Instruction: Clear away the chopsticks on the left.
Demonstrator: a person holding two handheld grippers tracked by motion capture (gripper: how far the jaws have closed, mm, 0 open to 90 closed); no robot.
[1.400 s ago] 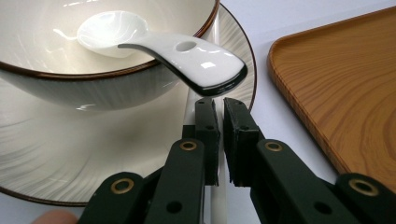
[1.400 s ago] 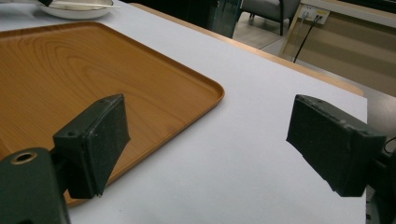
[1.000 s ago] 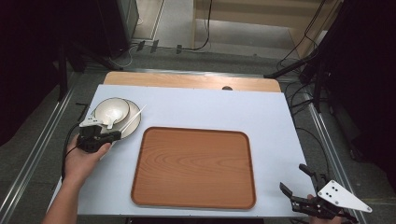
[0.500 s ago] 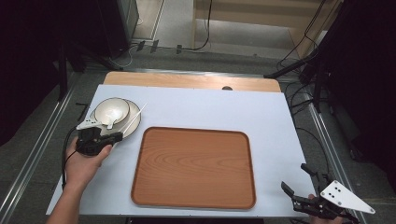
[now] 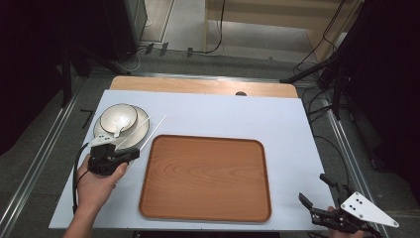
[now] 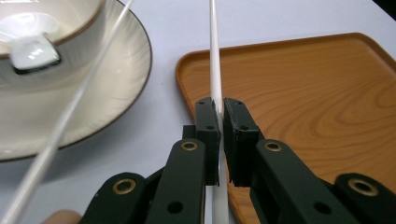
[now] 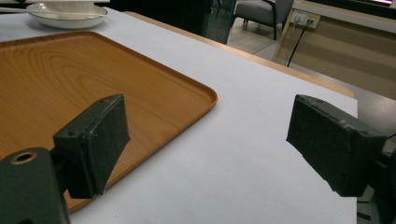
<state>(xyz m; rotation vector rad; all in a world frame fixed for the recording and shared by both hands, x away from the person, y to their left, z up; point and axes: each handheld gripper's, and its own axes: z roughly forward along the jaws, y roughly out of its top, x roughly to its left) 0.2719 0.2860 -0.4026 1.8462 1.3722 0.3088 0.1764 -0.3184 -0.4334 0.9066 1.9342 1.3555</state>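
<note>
Two slim white chopsticks – one [image 6: 215, 70] clamped in left gripper [image 6: 219, 119] beside brown wooden tray [image 6: 317, 88], other [image 6: 65, 121] across cream plate [image 6: 116, 79] – right gripper [image 7: 205, 140] jaws wide, holding nothing

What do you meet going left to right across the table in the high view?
Left hand-held gripper, shut on a white chopstick → wooden tray → right hand-held gripper, open. The plate and bowl overlap the left one, so they are left out.
</note>
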